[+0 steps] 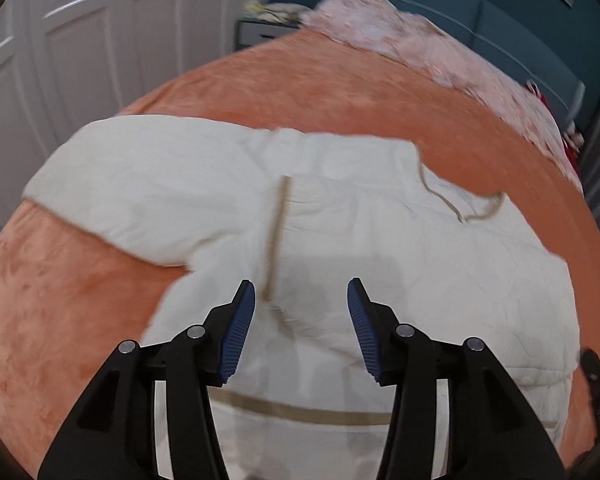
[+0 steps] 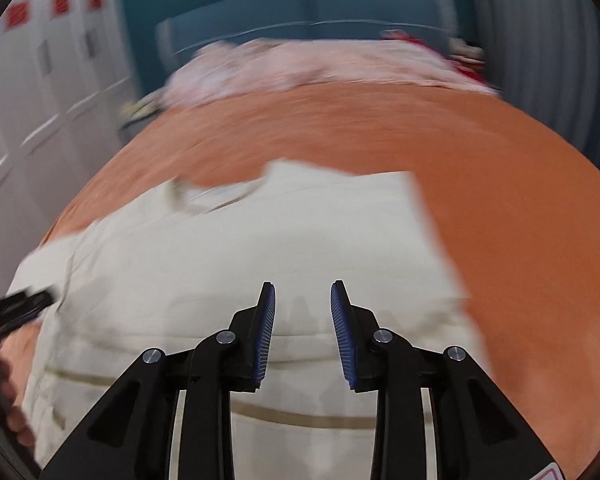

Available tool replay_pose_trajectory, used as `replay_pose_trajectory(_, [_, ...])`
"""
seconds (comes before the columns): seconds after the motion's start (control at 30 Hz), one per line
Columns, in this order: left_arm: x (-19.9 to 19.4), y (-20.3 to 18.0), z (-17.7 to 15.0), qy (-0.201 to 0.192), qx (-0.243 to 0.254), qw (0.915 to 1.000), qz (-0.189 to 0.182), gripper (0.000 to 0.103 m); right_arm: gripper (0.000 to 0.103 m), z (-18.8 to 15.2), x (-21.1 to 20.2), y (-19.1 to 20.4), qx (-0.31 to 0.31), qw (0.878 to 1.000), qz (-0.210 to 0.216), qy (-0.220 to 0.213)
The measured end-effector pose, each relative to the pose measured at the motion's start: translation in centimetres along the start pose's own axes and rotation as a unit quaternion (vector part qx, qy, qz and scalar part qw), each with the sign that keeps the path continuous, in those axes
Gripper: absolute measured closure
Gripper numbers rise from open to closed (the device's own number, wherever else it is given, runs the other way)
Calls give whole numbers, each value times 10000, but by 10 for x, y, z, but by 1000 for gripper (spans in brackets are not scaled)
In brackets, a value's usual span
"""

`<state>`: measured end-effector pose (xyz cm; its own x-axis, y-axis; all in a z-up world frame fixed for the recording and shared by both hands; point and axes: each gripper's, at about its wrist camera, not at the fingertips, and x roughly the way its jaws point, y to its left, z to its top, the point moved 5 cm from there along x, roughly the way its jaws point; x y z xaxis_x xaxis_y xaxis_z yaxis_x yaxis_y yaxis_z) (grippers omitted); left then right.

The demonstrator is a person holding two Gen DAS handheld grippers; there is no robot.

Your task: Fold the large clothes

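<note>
Bed [image 1: 260,80] w/ orange cover fills both views; pink blanket [image 1: 400,36] bunched at far end, white closet doors [image 1: 80,40] to the left. Cream garment [image 1: 340,220] lies flat on the near part of the bed, directly below & ahead of both tools, one sleeve [image 1: 140,184] stretched out to the left, drawcord [image 1: 460,204] looping at its far right, tan stripe across the near hem. Its long axis seems to run near-to-far, sleeve crosswise. Left gripper [image 1: 301,292]: fingers apart, nothing between them, hovering over the body near the sleeve root, so prob. the nearer one for folding that sleeve in. Right gripper [image 2: 303,296]: fingers part-open, empty, over the garment's right half. Right view, blurred, alone shows the garment's straight right edge [image 2: 432,232] & the person's hand [image 2: 8,400] at far left; left view alone shows the sleeve whole.
</note>
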<state>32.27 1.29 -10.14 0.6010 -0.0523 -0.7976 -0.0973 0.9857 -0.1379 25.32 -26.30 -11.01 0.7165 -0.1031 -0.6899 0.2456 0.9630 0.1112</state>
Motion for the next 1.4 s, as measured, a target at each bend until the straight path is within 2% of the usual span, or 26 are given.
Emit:
replay_pose_trajectory(0.07, [17, -11, -5, 167, 222, 9996, 81, 57, 79, -9, 24, 28, -277, 9990, 147, 306])
replay_pose_trajectory(0.17, [40, -19, -17, 302, 449, 9983, 228, 56, 79, -24, 54, 45, -442, 9966, 133, 686])
replay_pose_trajectory(0.33, [53, -22, -35, -19, 783, 9963, 361, 53, 79, -38, 70, 47, -450, 9953, 66, 851])
replay_pose_trajectory(0.47, [55, -28, -42, -311, 964, 9935, 524, 50, 79, -39, 77, 48, -404, 9955, 127, 842])
replay_pose_trajectory(0.6, [55, -31, -41, -404, 1007, 9924, 578, 49, 79, -42, 81, 54, -504, 9960, 36, 737])
replay_pose_trajectory(1.07, [60, -37, -45, -572, 1183, 9881, 801, 49, 79, -46, 85, 58, -624, 9967, -108, 509])
replay_pose_trajectory(1.2, [58, -34, -42, -499, 1086, 9907, 650, 47, 79, -45, 84, 56, -542, 9973, -3, 498])
replay_pose_trajectory(1.27, [49, -25, -34, -231, 873, 9958, 146, 43, 78, -40, 80, 53, -433, 9973, 118, 575])
replay_pose_trajectory(1.33, [32, -5, -25, -42, 572, 9982, -153, 38, 76, -35, 66, 53, -369, 9972, 9, 646])
replay_pose_trajectory(1.37, [20, 11, -20, -133, 388, 9991, -129, 23, 69, -34, 58, 53, -321, 9976, -69, 612])
replay_pose_trajectory(1.4, [1, 38, -11, -384, 121, 9991, -126, 10, 58, -36, 39, 53, -213, 9985, -133, 493])
